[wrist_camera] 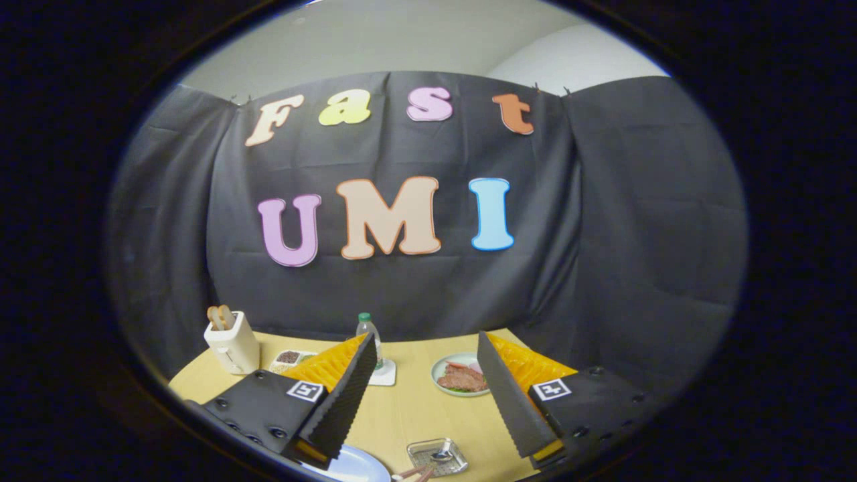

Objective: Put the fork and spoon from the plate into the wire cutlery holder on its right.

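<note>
Gripper view looks forward over a round wooden table (408, 415) with the gripper (425, 395) held well above it, fingers spread wide apart and nothing between them. Low between the fingers, nearest the camera, lies the rim of a pale blue plate (365, 466), and just to its right sits the wire cutlery holder (436, 457), a shallow mesh tray. What looks like a spoon bowl (442, 456) rests in the holder, and pinkish handles (415, 473) jut from its near side toward the plate, though this part of the view is small and cut off, so I cannot tell fork from spoon or whether either is fully in. Beyond the fingers stand a toaster (231, 341), a water bottle (368, 338) and a dish of food (460, 376). By my reading, the task is either at its start or near its end; the next move calls for lowering and tilting down toward the plate to check what remains on it.
</note>
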The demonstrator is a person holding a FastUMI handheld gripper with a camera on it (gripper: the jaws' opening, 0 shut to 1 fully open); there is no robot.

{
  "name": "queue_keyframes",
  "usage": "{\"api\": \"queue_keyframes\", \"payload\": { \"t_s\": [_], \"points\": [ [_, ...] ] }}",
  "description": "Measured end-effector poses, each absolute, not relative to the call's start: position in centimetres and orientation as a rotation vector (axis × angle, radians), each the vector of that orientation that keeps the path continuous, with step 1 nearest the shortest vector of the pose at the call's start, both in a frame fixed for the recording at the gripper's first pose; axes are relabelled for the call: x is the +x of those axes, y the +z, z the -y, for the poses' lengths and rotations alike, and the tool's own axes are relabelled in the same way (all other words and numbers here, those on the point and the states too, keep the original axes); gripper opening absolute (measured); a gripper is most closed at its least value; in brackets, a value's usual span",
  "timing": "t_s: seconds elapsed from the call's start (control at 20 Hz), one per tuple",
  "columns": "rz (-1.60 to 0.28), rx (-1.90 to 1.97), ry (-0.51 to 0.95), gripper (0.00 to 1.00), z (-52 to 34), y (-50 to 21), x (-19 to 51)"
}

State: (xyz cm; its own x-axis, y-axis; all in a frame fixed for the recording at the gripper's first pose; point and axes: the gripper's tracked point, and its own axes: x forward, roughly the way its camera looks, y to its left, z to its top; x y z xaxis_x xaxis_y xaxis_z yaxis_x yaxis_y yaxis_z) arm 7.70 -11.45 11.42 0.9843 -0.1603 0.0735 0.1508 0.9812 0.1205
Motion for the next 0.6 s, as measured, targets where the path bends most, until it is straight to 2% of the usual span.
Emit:
{"api": "queue_keyframes", "payload": {
  "t_s": [0.6],
  "points": [
    [0.122, 0.123, -0.19, 0.97, 10.7, 12.5, 6.7]
  ]
}}
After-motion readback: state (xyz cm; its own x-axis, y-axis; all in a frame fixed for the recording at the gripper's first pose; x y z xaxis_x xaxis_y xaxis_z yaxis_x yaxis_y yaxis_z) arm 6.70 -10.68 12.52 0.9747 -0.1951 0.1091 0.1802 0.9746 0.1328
